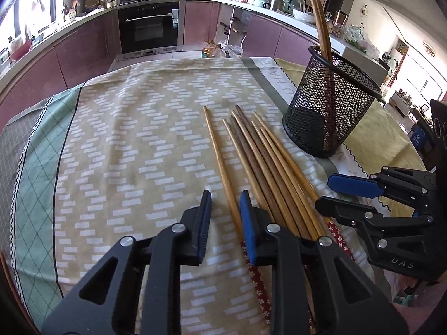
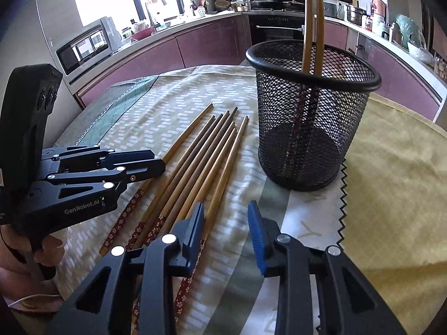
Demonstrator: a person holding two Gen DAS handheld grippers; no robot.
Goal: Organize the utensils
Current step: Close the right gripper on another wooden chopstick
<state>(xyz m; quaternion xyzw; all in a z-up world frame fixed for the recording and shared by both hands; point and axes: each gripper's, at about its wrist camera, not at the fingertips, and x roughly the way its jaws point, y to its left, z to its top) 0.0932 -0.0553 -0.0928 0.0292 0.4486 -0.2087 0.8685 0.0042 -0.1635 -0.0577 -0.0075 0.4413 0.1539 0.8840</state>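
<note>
The left gripper (image 1: 225, 203) stood with fingers parted around one loose chopstick (image 1: 220, 164), apparently to single it out. The other chopsticks (image 1: 268, 167) lay fanned mid-frame on the table (image 1: 125, 139), tips pointing up-frame, handles toward the grippers. The right gripper (image 2: 226, 217) hung open and empty below the mesh holder (image 2: 313, 117), upper right, where two stood upright.
</note>
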